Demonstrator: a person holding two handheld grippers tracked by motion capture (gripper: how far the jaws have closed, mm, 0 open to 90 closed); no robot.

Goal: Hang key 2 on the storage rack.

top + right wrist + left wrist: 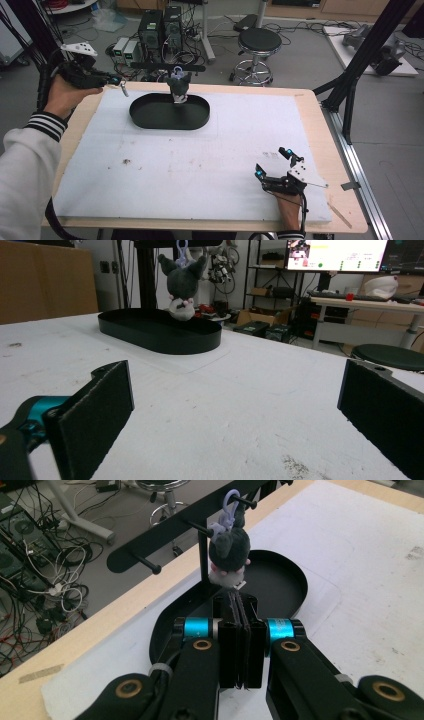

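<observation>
A dark grey plush toy (pixel 178 86) (pixel 229 547) (pixel 181 282) hangs by a lilac clip from a peg of a black rack (pixel 167 66) (pixel 165 532). Under it lies a black oval tray (pixel 150 120) (pixel 290 577) (pixel 160 337) at the far side of the table. My left gripper (pixel 117 82) (pixel 239 600) is held above the far left corner, pointing toward the toy, pads pressed together with nothing between them. My right gripper (pixel 272 162) (pixel 235 405) rests low near the front right, jaws wide open and empty, facing the tray.
A white mat (pixel 200 160) covers most of the wooden table. Behind the table stand a round stool (pixel 258 42) and computer boxes (pixel 160 27) with cables. A black frame post (pixel 370 45) rises at the right edge.
</observation>
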